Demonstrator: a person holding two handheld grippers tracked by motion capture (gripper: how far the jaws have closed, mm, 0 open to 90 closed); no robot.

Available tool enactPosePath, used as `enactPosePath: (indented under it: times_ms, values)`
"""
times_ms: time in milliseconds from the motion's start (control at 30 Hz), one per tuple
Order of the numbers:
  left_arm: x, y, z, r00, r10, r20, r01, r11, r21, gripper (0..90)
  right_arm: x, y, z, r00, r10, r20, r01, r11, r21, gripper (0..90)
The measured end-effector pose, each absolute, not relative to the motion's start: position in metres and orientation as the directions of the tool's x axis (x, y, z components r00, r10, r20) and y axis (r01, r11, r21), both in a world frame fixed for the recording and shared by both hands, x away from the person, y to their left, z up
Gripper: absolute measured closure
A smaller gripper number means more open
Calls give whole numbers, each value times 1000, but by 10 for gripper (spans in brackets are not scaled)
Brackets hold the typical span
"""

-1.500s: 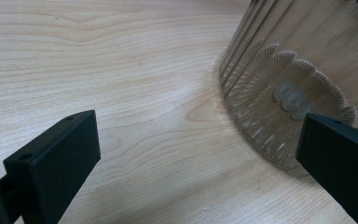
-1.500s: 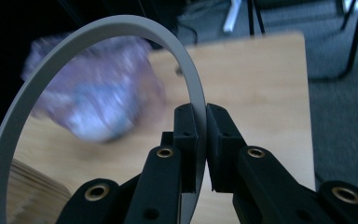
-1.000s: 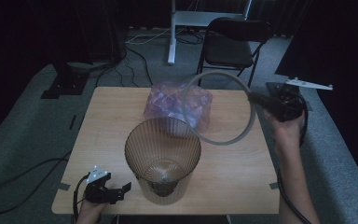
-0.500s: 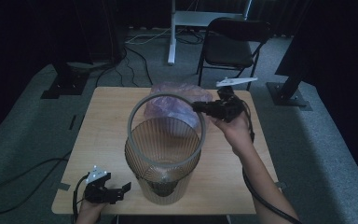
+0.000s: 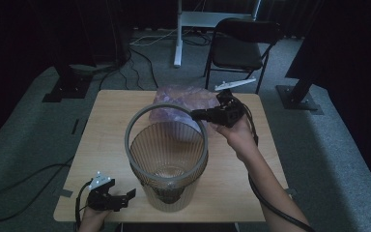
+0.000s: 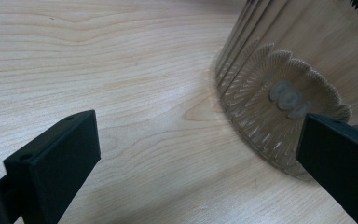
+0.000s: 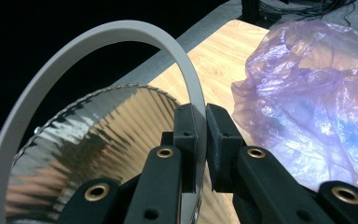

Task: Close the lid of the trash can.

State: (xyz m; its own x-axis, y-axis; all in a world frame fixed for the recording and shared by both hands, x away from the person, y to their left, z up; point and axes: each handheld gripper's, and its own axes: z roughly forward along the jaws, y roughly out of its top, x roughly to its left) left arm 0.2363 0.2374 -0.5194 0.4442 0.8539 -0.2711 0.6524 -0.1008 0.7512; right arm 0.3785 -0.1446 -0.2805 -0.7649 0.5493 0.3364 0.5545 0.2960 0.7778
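A translucent ribbed bin (image 5: pixel 166 193) stands upright at the table's front middle. A grey ring (image 5: pixel 166 106) hangs over its mouth, about as wide as the rim, with my right gripper (image 5: pixel 195 114) shut on the ring's right side. The right gripper view shows its jaws (image 7: pixel 200 123) pinching the ring (image 7: pixel 121 32) above the bin (image 7: pixel 102 135). I cannot tell whether ring and rim touch. My left gripper (image 5: pixel 125 195) rests open at the front left, empty, and the bin's base (image 6: pixel 279 107) lies just off its right jaw.
A crumpled purple plastic bag (image 5: pixel 183 99) lies at the back of the wooden table (image 5: pixel 106 121), behind the bin. A black folding chair (image 5: pixel 241 43) stands beyond the table. Cables and stand feet lie on the grey floor around it.
My right gripper has carried the grey ring from the table's right side leftward to over the bin's mouth. The left gripper has stayed where it was.
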Motion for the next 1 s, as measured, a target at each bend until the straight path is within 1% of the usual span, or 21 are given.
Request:
enactPosePath:
  times_ms: [133,200,367,467,567,667,1000]
  values:
    - [236,237,-519,445,854,-269,653,-103,751,0,375,-153,-275,-767,540,348,557,291,778,838]
    - [236,237,-519,444,855,-268,653,-104,750,0,373,-156,-274,-765,548,337,554,296,778,838]
    - [237,237,-520,444,855,-269,654,-103,750,0,370,-161,-276,-772,539,337,555,313,771,838]
    - [237,237,-520,442,855,-271,653,-100,751,0,371,-158,-281,-771,529,355,565,309,765,838]
    - [237,237,-520,443,855,-269,653,-102,751,0,371,-151,-283,-775,525,352,562,318,764,838]
    - [237,237,-520,443,855,-270,653,-101,751,0,370,-141,-285,-781,539,315,549,353,758,838]
    - [237,236,-520,450,851,-269,658,-113,744,0,374,-136,-296,-774,554,305,561,379,736,835]
